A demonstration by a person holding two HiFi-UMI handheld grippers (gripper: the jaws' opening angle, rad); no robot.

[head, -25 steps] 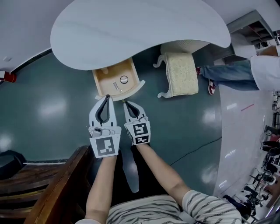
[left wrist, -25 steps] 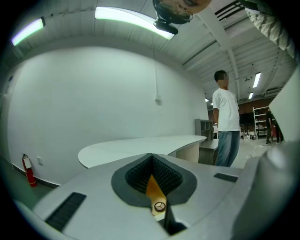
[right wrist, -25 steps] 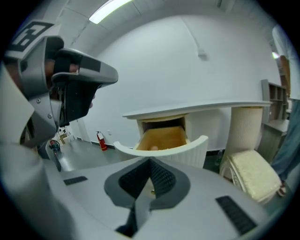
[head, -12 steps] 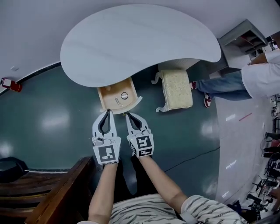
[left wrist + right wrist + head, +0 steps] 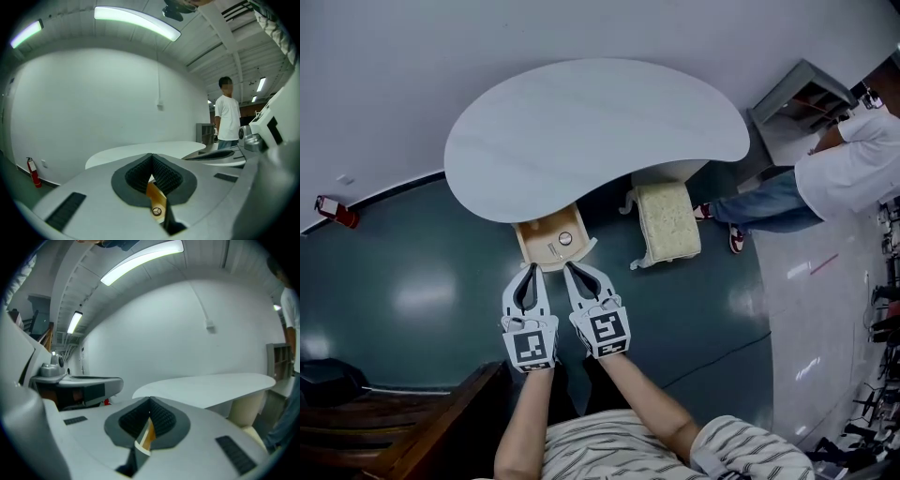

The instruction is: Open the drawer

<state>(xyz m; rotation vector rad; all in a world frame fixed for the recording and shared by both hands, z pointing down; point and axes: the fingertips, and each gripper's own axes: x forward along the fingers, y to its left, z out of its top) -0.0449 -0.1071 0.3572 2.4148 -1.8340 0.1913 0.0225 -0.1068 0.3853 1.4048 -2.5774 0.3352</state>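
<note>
our left gripper (image 5: 529, 272) and right gripper (image 5: 570, 272) have risen off the pulled-out drawer (image 5: 548, 242), both closed on nothing, so we might knock it while it juts out.

Inventory: one tabletop (image 5: 591, 122); one drawer (image 5: 534, 240); one stool (image 5: 667, 221); two grippers, left gripper (image 5: 531, 267) and right gripper (image 5: 568, 267); one fire extinguisher (image 5: 334, 212); one bystander (image 5: 844, 164).

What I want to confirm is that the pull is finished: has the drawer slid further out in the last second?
No. The drawer juts from under the tabletop by the same share as before; only the whole view has drawn back.
</note>
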